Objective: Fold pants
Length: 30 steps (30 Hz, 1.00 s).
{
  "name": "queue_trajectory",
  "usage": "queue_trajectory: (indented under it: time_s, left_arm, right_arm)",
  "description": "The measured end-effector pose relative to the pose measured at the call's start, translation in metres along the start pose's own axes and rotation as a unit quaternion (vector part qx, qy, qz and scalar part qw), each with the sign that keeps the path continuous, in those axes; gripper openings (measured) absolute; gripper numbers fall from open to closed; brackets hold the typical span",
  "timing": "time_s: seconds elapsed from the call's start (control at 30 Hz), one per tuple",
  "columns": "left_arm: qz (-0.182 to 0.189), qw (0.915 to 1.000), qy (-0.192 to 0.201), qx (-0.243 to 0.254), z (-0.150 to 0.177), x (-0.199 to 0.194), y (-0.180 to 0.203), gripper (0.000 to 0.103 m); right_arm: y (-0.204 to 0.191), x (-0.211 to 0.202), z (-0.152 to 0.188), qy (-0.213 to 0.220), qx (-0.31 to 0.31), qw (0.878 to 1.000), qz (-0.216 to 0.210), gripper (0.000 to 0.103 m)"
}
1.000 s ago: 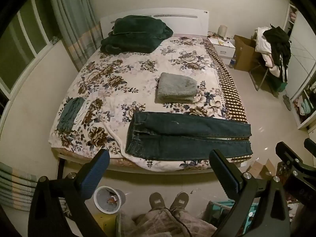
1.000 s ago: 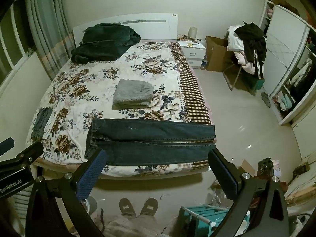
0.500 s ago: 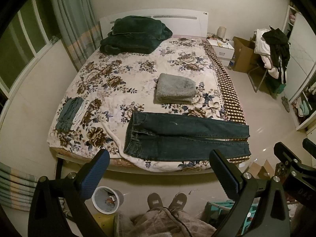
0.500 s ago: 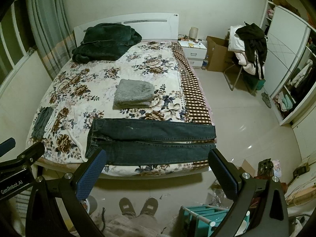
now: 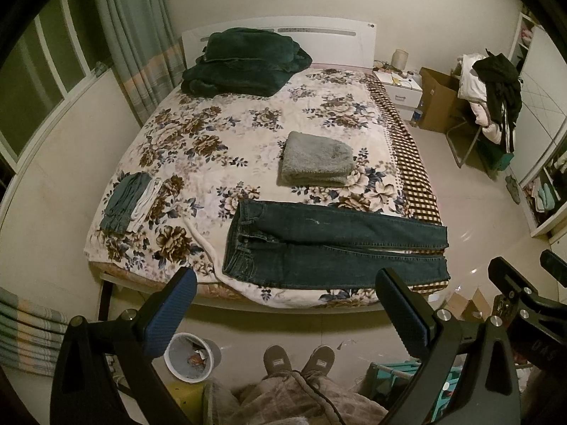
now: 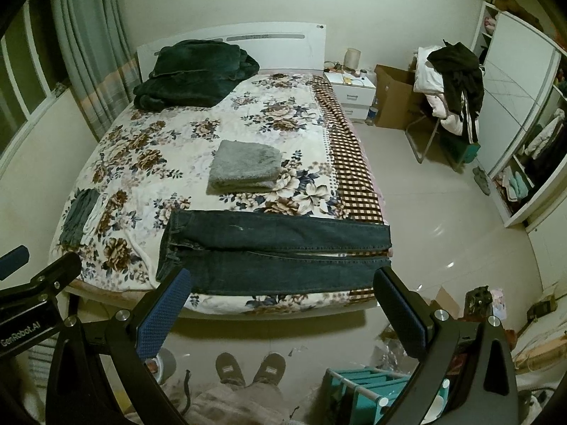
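Basically change: over the last second bed and jeans (image 5: 333,244) slid slightly up-frame in both views; I read that as me pulling back a touch, no fold started.
Jeans: flat, lower centre, along the bed's (image 5: 226,134) near edge, waistband left, legs side by side.
Left hand-held gripper (image 5: 283,304): wide apart, empty, off the cloth.
Right hand-held gripper (image 6: 281,304): same, wide, empty, hovering short of the bed.
Next: my guess, grab cuffs and waistband.

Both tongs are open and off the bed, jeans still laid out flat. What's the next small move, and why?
Probably bring both tongs, left and right, down to the jeans. They lie flat with legs side by side along the bed's near edge, unfolded, and neither tong holds anything.
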<state>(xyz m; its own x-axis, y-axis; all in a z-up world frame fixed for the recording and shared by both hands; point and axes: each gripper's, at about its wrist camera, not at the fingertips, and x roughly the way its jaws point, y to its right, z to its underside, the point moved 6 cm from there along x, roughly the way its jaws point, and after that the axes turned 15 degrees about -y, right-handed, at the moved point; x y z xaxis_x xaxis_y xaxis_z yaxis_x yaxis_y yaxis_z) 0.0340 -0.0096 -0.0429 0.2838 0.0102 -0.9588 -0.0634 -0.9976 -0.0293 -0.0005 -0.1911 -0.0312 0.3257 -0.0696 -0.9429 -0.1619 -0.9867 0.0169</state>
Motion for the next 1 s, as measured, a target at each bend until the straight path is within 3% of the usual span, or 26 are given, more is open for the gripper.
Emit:
queue_trajectory:
  time_s: [1.0]
  left_arm:
    - [-0.001,1.0,0.006,-0.002,-0.005,-0.0073,0.0001,0.103]
  right_arm:
    - [-0.003,-0.0044,-0.001,0.002,0.0,1.0,-0.002,0.103]
